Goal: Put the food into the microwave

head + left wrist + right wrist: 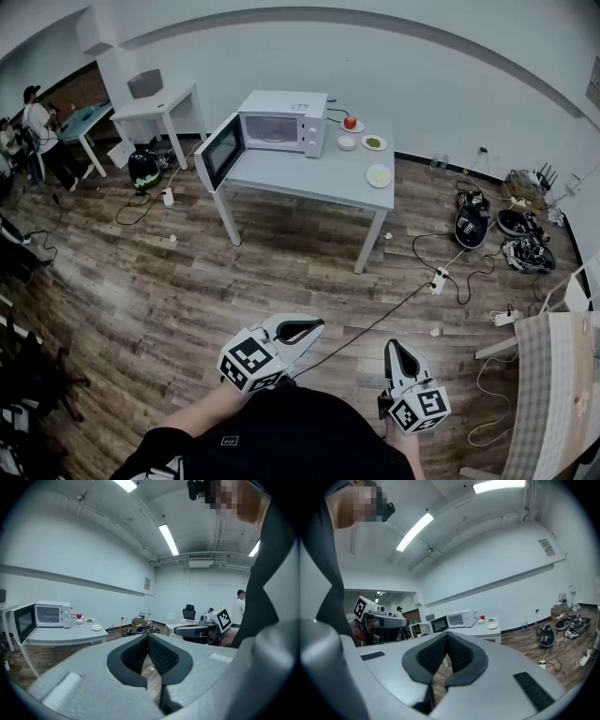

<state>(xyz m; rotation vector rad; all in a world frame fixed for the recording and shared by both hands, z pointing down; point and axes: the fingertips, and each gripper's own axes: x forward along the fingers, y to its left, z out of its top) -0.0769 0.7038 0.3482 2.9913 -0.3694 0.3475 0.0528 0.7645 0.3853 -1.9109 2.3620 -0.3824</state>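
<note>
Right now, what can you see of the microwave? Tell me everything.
The microwave is a white, boxy countertop unit standing upright on the back left part of a pale table. Its door, white-framed with a dark window, is hinged on the left and swung wide open, jutting past the table's edge. The cavity looks pale and seems empty, though it is too small to be sure. A control panel sits on the right of its front. Only the table touches it.

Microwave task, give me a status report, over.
Both shut, empty: left gripper, right gripper, far from the table. On it, microwave with door open; apple and plates beside it. One cable on the floor between.
</note>
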